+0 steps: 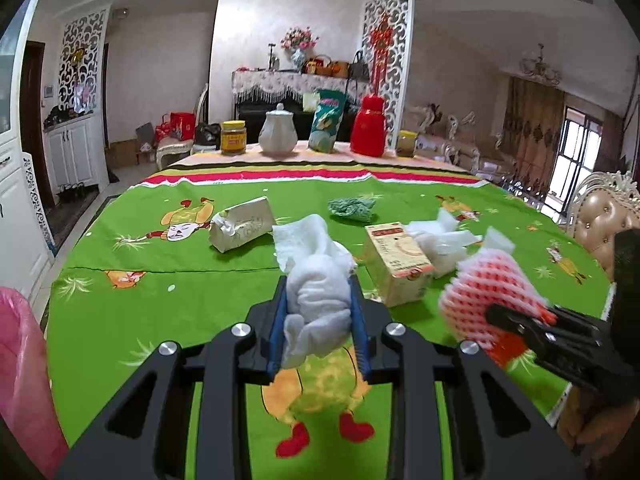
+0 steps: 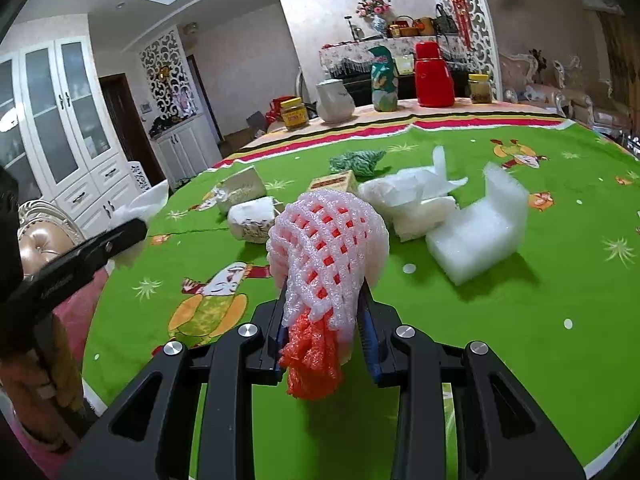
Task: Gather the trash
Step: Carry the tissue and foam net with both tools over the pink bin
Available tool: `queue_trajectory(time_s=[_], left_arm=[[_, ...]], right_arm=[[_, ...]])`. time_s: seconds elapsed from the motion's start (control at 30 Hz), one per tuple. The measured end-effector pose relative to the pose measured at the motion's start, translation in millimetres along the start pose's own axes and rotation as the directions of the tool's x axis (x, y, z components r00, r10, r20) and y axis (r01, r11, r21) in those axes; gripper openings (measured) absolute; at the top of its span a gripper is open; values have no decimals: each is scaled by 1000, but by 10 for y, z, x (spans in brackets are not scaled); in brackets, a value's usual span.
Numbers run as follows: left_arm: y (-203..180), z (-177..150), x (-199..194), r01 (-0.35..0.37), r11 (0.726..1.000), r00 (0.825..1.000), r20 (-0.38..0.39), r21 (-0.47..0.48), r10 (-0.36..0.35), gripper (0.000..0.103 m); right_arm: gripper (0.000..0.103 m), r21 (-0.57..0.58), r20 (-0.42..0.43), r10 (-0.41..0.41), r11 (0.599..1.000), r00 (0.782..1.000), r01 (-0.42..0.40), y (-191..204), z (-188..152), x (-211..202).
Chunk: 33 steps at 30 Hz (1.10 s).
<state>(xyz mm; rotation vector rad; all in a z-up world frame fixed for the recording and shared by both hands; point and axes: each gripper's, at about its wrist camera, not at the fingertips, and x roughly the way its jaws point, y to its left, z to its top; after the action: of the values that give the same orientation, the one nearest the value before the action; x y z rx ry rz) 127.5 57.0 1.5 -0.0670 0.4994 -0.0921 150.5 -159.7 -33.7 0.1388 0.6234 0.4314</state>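
Note:
My left gripper (image 1: 318, 286) is shut on a crumpled white tissue (image 1: 316, 256), held above the green tablecloth (image 1: 160, 300). My right gripper (image 2: 326, 296) is shut on a pink-and-white foam fruit net (image 2: 328, 240) with a red net bunched beneath it. Each gripper shows in the other's view: the right gripper (image 1: 516, 316) at the right, the left gripper (image 2: 120, 236) at the left. On the cloth lie a crumpled paper packet (image 1: 240, 228), a green wrapper (image 1: 352, 208), a yellow carton (image 1: 396, 264), white wrapping (image 2: 412, 200) and a white foam piece (image 2: 480, 236).
A pink bin bag (image 1: 20, 360) hangs at the table's left edge. A yellow-lidded jar (image 1: 233, 137), a white teapot (image 1: 278, 132), a snack bag (image 1: 326, 120) and a red flask (image 1: 370, 126) stand at the far end. A padded chair (image 1: 604, 216) is at the right.

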Motion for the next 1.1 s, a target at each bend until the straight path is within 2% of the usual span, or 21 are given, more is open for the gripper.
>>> queue_trajectory(time_s=[0.17,0.47,0.7,0.9,1.1], left_arm=[[-19,-127,-197,6,1000,1000,12,31,-6,28],[153,-232,-513,3,1000,999,37,5,-3,28],[256,-300,-775,5,1000,998,57,8,-5,28],[543,-366,-980,-41,999,997,66,-10,42,28],[965,-411,-1182,-117,991,990,74,-60,121,28]], right_arm=[[32,-1,22,43,999,999,-43,97,27,-150],[32,-37,44,45,998,998,-43,372,-20,-396],[32,-79,34,80,994,996,-77,690,-108,-483],[32,-136,6,119,984,993,-117,1050,-133,-394],[32,-212,-41,168,962,985,-173,1513,-125,-210]])
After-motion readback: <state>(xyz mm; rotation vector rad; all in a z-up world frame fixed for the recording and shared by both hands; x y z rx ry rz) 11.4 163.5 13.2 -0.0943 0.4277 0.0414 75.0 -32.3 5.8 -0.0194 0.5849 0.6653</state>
